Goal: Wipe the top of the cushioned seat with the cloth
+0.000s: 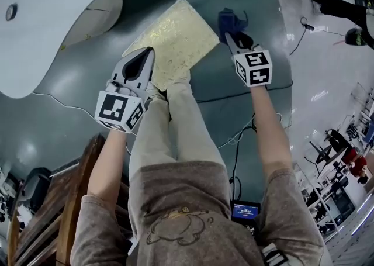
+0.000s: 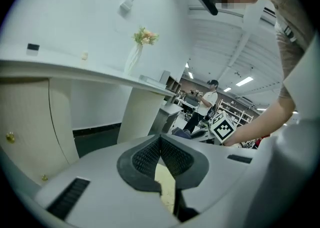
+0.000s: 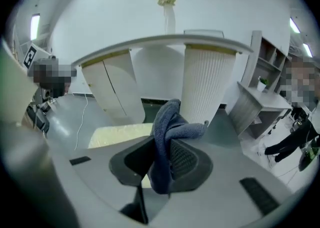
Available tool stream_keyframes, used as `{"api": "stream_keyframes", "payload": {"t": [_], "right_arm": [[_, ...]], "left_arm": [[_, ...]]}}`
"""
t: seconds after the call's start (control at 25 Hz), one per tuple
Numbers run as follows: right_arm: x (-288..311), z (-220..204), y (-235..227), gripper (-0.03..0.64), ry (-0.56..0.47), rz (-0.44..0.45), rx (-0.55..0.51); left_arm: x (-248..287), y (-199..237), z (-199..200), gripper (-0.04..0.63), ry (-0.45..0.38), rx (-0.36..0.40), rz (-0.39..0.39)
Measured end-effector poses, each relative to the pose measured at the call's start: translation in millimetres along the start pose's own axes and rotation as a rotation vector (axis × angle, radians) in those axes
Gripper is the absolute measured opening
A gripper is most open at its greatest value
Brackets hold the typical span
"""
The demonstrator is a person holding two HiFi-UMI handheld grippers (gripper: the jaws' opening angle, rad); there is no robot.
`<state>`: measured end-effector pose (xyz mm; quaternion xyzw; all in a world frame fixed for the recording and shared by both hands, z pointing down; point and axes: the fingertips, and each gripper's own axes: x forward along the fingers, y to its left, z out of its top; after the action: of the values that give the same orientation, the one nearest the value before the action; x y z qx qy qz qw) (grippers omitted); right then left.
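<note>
The cushioned seat (image 1: 172, 40) is a pale gold square with a leafy pattern, low on the grey-green floor ahead of my legs. My right gripper (image 1: 235, 37) hangs over the floor just off the seat's right edge, shut on a dark blue cloth (image 1: 229, 21) that bunches up above the jaws. In the right gripper view the cloth (image 3: 167, 132) drapes between the pads, with the seat (image 3: 120, 133) beyond to the left. My left gripper (image 1: 148, 53) hovers at the seat's near left corner, shut, holding nothing. Its view shows a sliver of the seat (image 2: 166, 187) below the jaws.
A curved white counter (image 1: 47, 19) on a ribbed white pillar (image 3: 207, 81) stands behind and left of the seat. Cables (image 1: 245, 92) cross the floor to the right. A wooden chair (image 1: 76, 200) is at my left. One person (image 2: 206, 99) stands farther back.
</note>
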<state>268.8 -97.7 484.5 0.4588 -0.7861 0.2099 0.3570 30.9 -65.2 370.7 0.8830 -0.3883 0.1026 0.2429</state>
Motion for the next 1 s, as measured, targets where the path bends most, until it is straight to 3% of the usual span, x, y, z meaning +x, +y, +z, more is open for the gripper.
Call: {"api": "stream_keyframes", "payload": {"t": [0.24, 0.52, 0.8, 1.0], "right_arm": [[-76.7, 98.3, 42.4, 0.087, -0.202, 0.002, 0.058], [-169.5, 177.1, 92.3, 0.089, -0.370, 0.049, 0.064], [-241.2, 224.3, 162.5, 0.089, -0.503, 0.107, 0.070], [-273.9, 239.3, 194.9, 0.091, -0.567, 0.129, 0.061]], "left_arm": [[-30.4, -18.2, 86.2, 0.017, -0.052, 0.025, -0.067], [-90.7, -45.7, 171.9, 0.017, -0.112, 0.095, -0.088], [-151.5, -71.1, 208.1, 0.017, -0.126, 0.159, -0.141], [-179.9, -85.6, 220.0, 0.017, -0.183, 0.185, -0.117]]}}
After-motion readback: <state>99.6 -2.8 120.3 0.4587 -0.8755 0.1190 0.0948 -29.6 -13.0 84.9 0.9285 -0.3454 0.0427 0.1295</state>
